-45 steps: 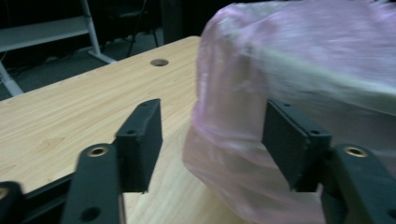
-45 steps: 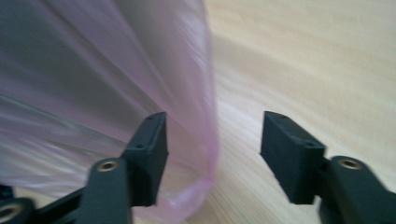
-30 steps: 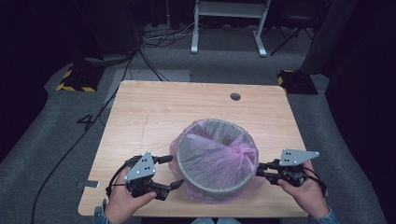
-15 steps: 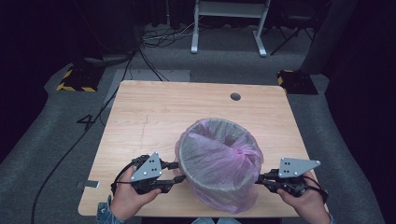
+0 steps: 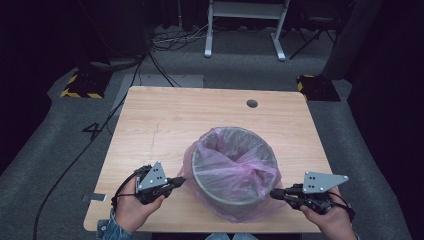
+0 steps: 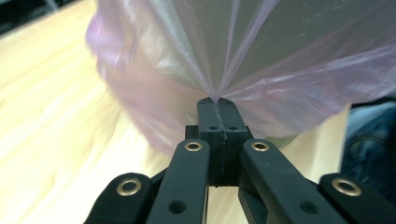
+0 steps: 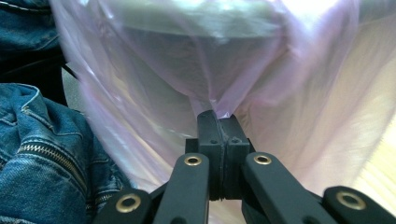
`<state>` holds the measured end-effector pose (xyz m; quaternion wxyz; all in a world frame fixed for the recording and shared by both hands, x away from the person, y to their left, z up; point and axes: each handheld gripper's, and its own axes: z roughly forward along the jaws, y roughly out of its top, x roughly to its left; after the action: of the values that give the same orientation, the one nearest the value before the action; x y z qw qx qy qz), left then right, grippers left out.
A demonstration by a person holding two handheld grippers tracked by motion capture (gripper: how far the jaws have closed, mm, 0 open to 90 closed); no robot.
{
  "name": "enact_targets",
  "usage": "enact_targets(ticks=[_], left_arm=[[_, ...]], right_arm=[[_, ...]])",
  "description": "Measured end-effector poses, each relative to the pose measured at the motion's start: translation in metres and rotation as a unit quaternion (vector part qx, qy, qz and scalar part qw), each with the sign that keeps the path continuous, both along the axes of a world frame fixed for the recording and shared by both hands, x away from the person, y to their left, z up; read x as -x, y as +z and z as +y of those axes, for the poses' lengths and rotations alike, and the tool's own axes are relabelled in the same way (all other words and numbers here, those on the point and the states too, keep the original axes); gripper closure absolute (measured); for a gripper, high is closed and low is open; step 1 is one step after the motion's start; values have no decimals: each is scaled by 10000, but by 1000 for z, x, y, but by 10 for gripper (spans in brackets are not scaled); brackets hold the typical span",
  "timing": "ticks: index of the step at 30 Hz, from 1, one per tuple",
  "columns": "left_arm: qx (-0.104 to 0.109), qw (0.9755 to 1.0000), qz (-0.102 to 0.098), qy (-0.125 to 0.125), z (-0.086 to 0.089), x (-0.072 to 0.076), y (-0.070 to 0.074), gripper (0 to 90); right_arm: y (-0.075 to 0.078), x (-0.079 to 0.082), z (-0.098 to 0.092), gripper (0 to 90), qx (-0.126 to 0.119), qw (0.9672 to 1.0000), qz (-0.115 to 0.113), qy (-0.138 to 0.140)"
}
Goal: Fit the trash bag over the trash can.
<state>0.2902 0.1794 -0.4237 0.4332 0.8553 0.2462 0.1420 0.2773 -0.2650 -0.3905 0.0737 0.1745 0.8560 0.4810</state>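
A round grey bin [image 5: 235, 131] stands on the wooden table [image 5: 175, 115], lined with a thin pink plastic bag [image 5: 235, 165] that hangs over its rim. My left gripper [image 5: 179, 181] is at the bin's left side. Its jaws have just been closing and now pinch a fold of the bag [image 6: 280, 70], which fans out taut from the left gripper's tips [image 6: 217, 100]. At the bin's right side my right gripper [image 5: 274, 192] is shut on the bag film too. In the right gripper view the bag [image 7: 187, 60] bunches at the right gripper's tips [image 7: 219, 114].
The bin sits close to the table's near edge. A small round hole [image 5: 252, 103] marks the far right of the tabletop. Blue jeans [image 7: 42, 154] show below the table edge. A white metal stand [image 5: 245, 25] and cables lie on the floor beyond.
The left gripper's jaws were wide open beside the bin and have closed on the bag's film. The right hand has drifted slightly toward the near edge, still pinching the bag.
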Motion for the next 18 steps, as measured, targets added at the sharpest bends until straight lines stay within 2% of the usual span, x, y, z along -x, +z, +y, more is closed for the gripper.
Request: enact_targets(ticks=[2, 6, 10, 11, 12, 14, 16, 18], left_arm=[[-127, 9998, 143, 97, 4, -4, -10, 900], [-147, 9989, 386, 217, 11, -11, -29, 900], [-215, 9978, 524, 338, 17, -14, -39, 900], [-158, 9979, 526, 339, 19, -13, -39, 900], [-4, 9982, 505, 336, 21, -11, -36, 897], [361, 9986, 300, 237, 25, -6, -27, 684], [640, 9979, 72, 60, 24, 1, -14, 514], [845, 9963, -109, -140, 18, 6, -3, 369]], right_arm=[[-3, 0, 1, 900, 7, 10000, 45, 20], [-13, -2, 3, 900, 70, 9998, 211, -18], [-26, -8, 1, 900, 185, 9989, 388, -175], [-28, -9, -1, 900, 208, 9986, 439, -211], [-30, -10, -3, 861, 192, 9984, 485, -225], [-26, -9, -7, 644, 55, 9984, 461, -316], [-17, -6, -13, 523, -178, 9985, 221, -470], [-7, -6, -20, 410, -410, 9970, -6, -649]])
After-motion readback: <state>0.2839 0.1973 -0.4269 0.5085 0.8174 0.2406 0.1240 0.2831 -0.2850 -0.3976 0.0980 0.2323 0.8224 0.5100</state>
